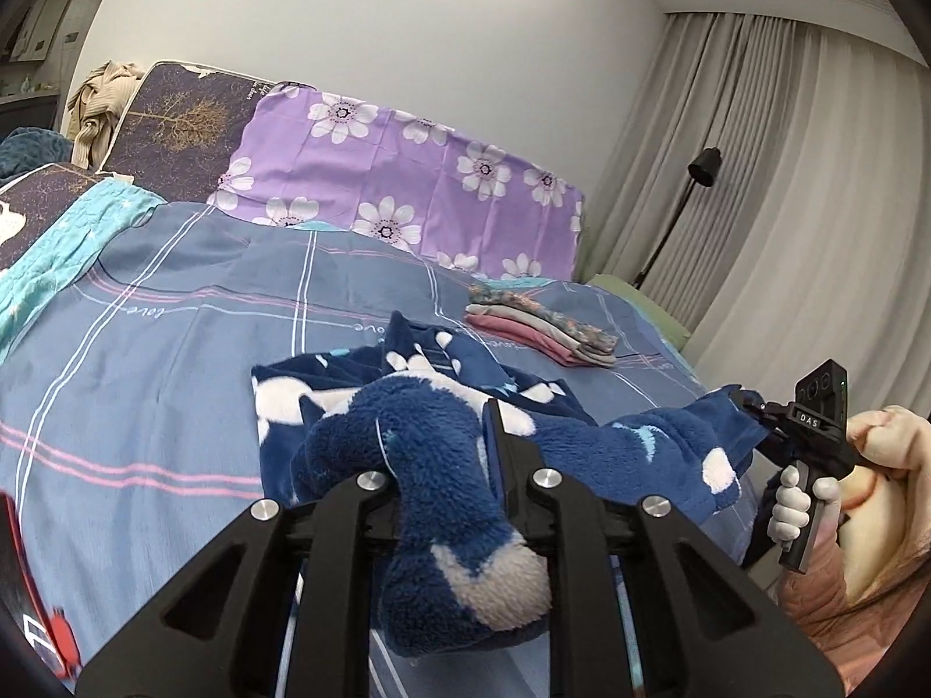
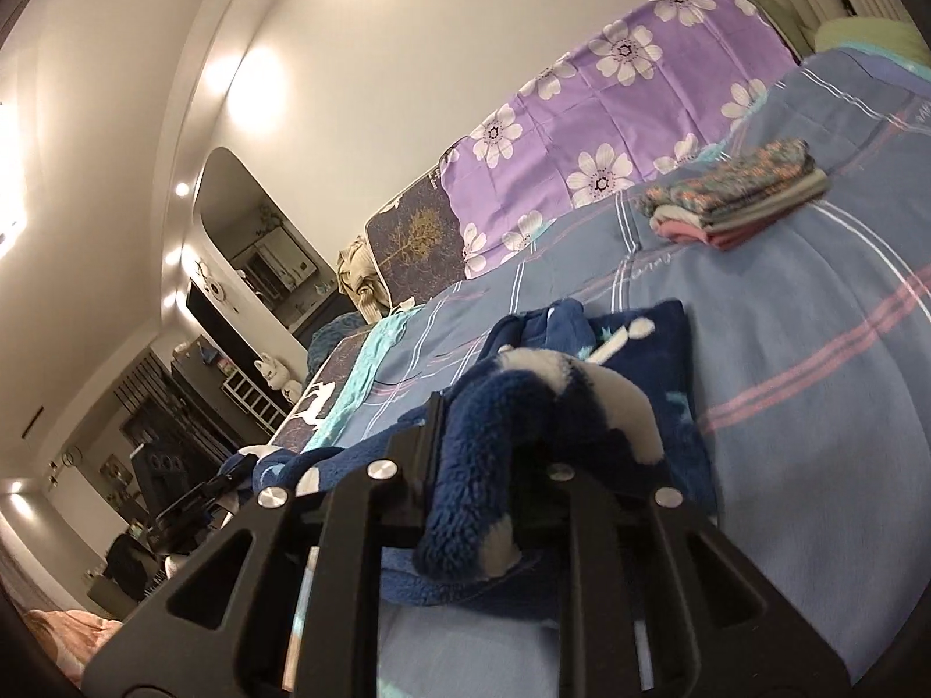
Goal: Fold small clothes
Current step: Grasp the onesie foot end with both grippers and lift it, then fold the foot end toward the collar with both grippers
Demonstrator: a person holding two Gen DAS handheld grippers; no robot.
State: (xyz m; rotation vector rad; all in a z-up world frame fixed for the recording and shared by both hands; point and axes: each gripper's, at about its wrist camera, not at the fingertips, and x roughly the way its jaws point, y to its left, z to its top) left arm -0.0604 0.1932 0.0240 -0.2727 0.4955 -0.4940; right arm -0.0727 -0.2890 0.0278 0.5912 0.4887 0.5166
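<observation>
While the left gripper (image 1: pixel 442 453) and right gripper (image 2: pixel 494 453) each pinch, nearly closed, a bunched edge of the blue fleece garment (image 1: pixel 419 395) at lower centre, thick pile may slip free, spoiling the fold.

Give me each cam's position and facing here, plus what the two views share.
Left wrist: sits on the left gripper, looking along its fingers across the bed toward the purple floral cover and curtain; shows the right gripper and the gloved hand holding it.
Right wrist: sits on the right gripper, tilted, looking across the bed toward the room beyond; the left gripper shows faintly at its left edge.
Shared: blue fleece garment clamped in both grippers, folded stack, bed, purple floral cover.
</observation>
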